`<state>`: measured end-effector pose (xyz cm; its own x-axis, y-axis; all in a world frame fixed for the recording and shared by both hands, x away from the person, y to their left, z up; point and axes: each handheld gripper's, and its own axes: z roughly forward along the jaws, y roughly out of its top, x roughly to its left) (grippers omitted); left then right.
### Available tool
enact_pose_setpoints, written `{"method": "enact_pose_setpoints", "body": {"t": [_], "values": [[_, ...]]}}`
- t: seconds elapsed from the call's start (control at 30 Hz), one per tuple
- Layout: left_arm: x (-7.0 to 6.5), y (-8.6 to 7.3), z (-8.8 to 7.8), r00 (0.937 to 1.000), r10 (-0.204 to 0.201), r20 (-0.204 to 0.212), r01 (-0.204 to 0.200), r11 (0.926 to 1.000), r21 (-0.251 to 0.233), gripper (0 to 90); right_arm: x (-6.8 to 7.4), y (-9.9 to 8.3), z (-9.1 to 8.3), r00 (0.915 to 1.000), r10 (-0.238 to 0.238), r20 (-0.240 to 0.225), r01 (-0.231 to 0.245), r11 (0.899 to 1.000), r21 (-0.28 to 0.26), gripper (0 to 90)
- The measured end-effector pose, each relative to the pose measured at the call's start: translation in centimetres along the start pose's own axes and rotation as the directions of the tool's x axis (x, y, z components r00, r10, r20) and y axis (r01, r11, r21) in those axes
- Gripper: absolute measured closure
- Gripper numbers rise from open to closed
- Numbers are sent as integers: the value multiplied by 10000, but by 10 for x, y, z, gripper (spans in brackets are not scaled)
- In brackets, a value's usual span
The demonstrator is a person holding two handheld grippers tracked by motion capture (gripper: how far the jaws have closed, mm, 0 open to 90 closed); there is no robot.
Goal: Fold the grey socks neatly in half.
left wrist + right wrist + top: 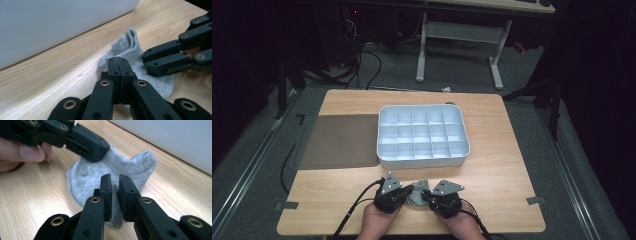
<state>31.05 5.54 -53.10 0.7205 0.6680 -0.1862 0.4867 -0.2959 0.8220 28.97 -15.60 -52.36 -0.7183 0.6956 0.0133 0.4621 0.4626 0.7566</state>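
The left gripper [117,61] has its black jaws pressed flat together on a fold of the small grey knitted ankle sock [130,47], which lies on the pale wooden tabletop [62,72] directly beneath both sets of fingertips. The right gripper [114,180] stands just opposite with a narrow gap between its jaws; grey fabric lies in and under that gap, but the pads do not look to be pressing it. My worry is that with only one side truly pinched, lifting or pulling could drag the sock loose from the right jaws, bunch it up, or let it sag and unfold. Just beyond the fingertips sits the white plastic organiser tray with many square compartments [382,137]; its near wall is close enough to catch the sock's cuff. A dark grey mat [339,141] lies farther off beside the tray.
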Motion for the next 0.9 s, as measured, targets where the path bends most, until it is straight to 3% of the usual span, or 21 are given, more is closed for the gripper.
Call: {"method": "enact_pose_setpoints", "body": {"t": [0.2, 0.3, 0.47, 0.63, 0.77, 0.9], "values": [[-7, 4, -6, 9999, 98, -35, -98, 9997, -236, 869, -1, -2, 2, 10000, 93, -16, -93, 10000, -11, 827], [-17, 9, -12, 9993, 336, 148, -327, 9976, -606, 865, -3, -3, 2, 9998, 198, -80, -199, 9998, -34, 829], [-27, 10, -12, 9983, 401, 422, -369, 9965, -754, 868, -4, -4, 2, 9996, 245, -137, -246, 9997, -87, 831], [-28, 4, -3, 9975, 648, 292, -640, 9976, -275, 874, -5, -5, 3, 9991, 370, -228, -373, 9992, -144, 832], [-22, -2, 1, 9958, 893, -179, -885, 9954, 377, 887, -5, -5, 3, 9991, 365, -225, -368, 9992, -161, 832], [-21, -6, -1, 9933, 1097, -360, -1075, 9925, 574, 893, -5, -6, 2, 9989, 397, -231, -401, 9991, -170, 831]]}}
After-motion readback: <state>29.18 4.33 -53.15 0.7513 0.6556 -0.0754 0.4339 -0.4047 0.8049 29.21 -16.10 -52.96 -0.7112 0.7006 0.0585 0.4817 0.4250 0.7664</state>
